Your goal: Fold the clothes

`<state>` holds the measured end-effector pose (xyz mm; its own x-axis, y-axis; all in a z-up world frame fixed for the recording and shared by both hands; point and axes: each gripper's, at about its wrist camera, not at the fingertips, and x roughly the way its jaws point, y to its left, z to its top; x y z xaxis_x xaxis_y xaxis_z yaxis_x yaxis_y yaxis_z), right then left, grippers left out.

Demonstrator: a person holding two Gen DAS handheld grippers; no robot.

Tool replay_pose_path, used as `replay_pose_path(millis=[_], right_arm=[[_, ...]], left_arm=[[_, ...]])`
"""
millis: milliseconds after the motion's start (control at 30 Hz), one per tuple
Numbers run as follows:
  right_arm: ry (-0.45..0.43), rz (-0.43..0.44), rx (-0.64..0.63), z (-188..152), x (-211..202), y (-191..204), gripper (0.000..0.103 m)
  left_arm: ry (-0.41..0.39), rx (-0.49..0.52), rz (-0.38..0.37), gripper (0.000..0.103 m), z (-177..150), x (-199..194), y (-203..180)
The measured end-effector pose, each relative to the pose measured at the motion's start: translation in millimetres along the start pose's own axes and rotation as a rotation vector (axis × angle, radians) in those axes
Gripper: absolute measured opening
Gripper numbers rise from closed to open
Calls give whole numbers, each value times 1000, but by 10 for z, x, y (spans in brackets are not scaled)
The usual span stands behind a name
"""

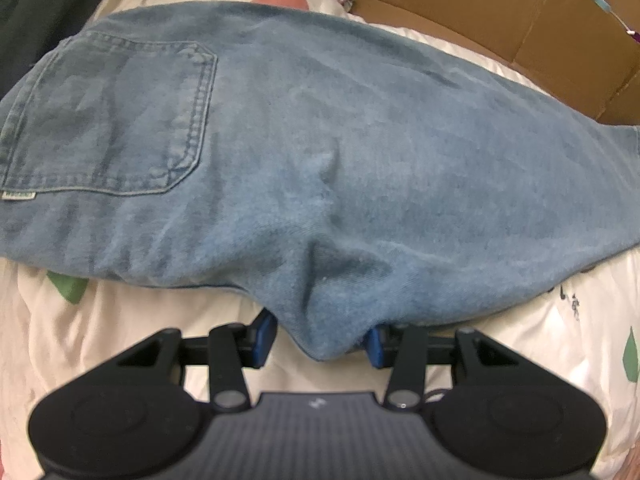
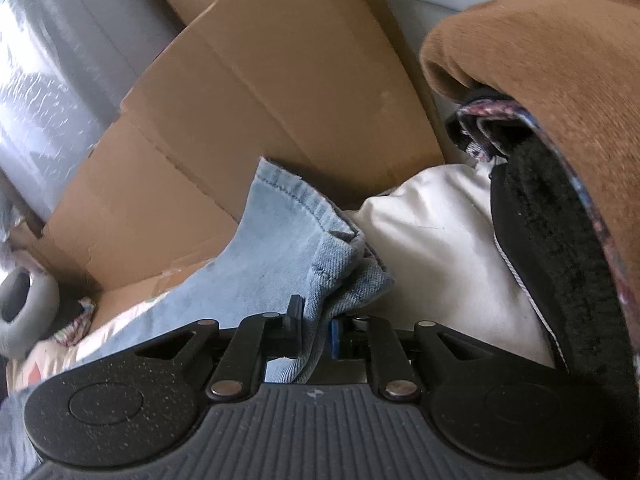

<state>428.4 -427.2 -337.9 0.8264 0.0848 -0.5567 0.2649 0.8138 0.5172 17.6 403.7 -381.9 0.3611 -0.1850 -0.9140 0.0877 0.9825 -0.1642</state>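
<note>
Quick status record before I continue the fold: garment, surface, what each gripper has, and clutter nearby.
garment: light blue jeans, back pocket facing up
surface: white printed bedding
left gripper: closed on a bunched fold at the near edge of the jeans
right gripper: pinching the jeans near the leg hem
clutter: cardboard box behind; brown garment on the right
</note>
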Motion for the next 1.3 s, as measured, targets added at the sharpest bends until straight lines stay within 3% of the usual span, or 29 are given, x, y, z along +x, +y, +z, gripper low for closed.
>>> replay_pose_path(millis=[533, 600, 667, 767, 967, 1300], right_arm=[[18, 21, -58, 105, -3, 53, 9], [20, 25, -56, 99, -15, 34, 9], [18, 32, -59, 104, -41, 35, 9], [12, 39, -41, 123, -59, 30, 9], [52, -7, -2, 114, 64, 0, 9], [113, -35, -91, 138, 61, 88, 7]], left_arm=[[-3, 52, 50, 54, -102, 116, -189], [-7, 52, 50, 50, -88, 107, -186], [-6, 29, 52, 30, -63, 84, -134], [17, -11, 26, 25, -15, 47, -51], [76, -33, 35, 19, 117, 19, -80], [180, 188, 82, 14, 213, 103, -239]])
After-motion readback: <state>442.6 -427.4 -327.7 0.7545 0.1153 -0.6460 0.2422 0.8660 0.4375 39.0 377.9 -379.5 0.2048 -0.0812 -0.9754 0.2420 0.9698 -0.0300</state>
